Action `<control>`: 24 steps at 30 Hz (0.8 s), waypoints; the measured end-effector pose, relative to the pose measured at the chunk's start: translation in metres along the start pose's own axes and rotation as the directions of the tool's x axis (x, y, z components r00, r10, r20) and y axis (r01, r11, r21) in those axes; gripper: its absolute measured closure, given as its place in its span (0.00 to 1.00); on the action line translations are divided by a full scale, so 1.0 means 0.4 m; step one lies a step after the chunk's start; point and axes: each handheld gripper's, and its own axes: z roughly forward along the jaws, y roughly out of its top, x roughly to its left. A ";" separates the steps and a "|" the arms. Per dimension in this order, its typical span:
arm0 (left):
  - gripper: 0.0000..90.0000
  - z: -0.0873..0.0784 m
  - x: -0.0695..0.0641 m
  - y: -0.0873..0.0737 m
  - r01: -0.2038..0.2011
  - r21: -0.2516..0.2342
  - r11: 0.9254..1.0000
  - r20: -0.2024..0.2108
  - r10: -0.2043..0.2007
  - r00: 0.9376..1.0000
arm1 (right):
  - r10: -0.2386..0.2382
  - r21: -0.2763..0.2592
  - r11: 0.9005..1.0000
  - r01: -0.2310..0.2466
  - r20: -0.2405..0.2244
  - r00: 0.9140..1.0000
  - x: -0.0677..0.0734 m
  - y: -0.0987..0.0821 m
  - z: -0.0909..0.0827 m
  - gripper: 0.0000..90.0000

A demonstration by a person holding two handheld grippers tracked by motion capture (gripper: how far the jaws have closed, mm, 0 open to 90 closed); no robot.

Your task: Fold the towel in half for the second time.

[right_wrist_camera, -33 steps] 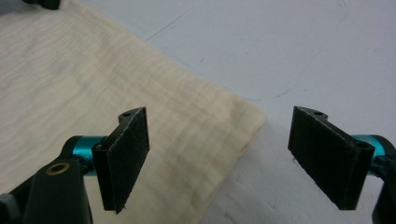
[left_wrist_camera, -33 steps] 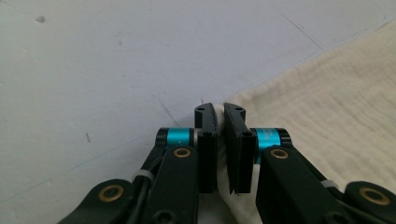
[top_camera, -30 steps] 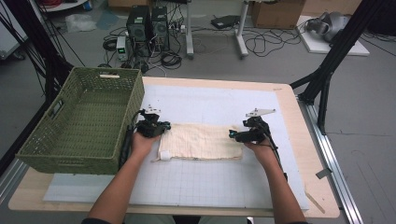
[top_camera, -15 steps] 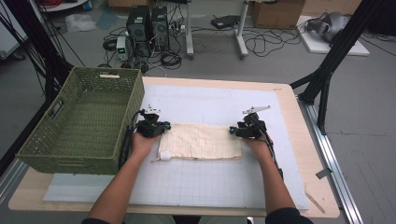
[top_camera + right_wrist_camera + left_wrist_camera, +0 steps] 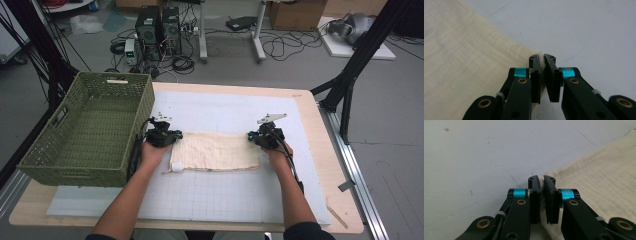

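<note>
On the white mat of the bench, beside green basket: cream cloth flat, long axis left to right. Left tool clamped on far left corner, right tool on far right corner, forearms reaching in from below. Since a second ago: right jaws just closed onto cloth; left unchanged.

Grey floor beyond my wooden table; computer towers, tangled cables, cardboard box, black frame struts noted.
</note>
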 end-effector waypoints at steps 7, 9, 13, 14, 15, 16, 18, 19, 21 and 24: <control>0.93 -0.032 0.000 0.034 0.015 -0.139 0.990 0.007 -0.014 1.000 | -0.007 -0.079 0.997 0.012 0.062 0.998 -0.003 0.021 -0.017 0.94; 0.93 -0.040 -0.001 0.040 0.018 -0.189 0.982 0.013 -0.015 1.000 | 0.008 -0.109 0.994 0.001 0.081 0.997 -0.006 0.023 -0.024 0.94; 0.93 -0.043 0.000 0.040 0.007 -0.178 0.984 0.018 -0.004 1.000 | 0.027 -0.164 0.986 -0.012 0.089 0.996 -0.007 0.027 -0.037 0.93; 0.93 -0.044 0.000 0.039 0.012 -0.176 0.984 0.021 -0.008 1.000 | 0.022 -0.162 0.987 -0.008 0.086 0.996 -0.007 0.027 -0.037 0.93; 0.93 -0.045 -0.002 0.040 0.012 -0.173 0.985 0.026 -0.007 1.000 | 0.024 -0.157 0.988 -0.010 0.083 0.996 -0.006 0.026 -0.038 0.93; 0.93 -0.046 -0.004 0.040 0.010 -0.173 0.985 0.026 -0.005 1.000 | 0.024 -0.155 0.988 -0.011 0.079 0.997 -0.006 0.024 -0.039 0.93; 0.93 -0.051 -0.011 0.042 0.005 -0.177 0.984 0.030 0.000 1.000 | 0.023 -0.159 0.987 -0.011 0.076 0.997 -0.007 0.021 -0.043 0.93; 0.93 -0.056 -0.013 0.042 0.001 -0.177 0.984 0.035 0.005 0.999 | 0.032 -0.161 0.987 -0.021 0.066 0.997 -0.006 0.019 -0.045 0.93; 0.93 -0.065 -0.019 0.042 -0.014 -0.176 0.984 0.036 0.021 0.999 | 0.030 -0.168 0.986 -0.019 0.062 0.998 -0.003 0.014 -0.051 0.93; 0.93 -0.077 -0.026 0.038 -0.046 -0.167 0.985 0.039 0.053 0.998 | 0.018 -0.179 0.984 -0.007 0.060 0.998 0.003 0.005 -0.062 0.93</control>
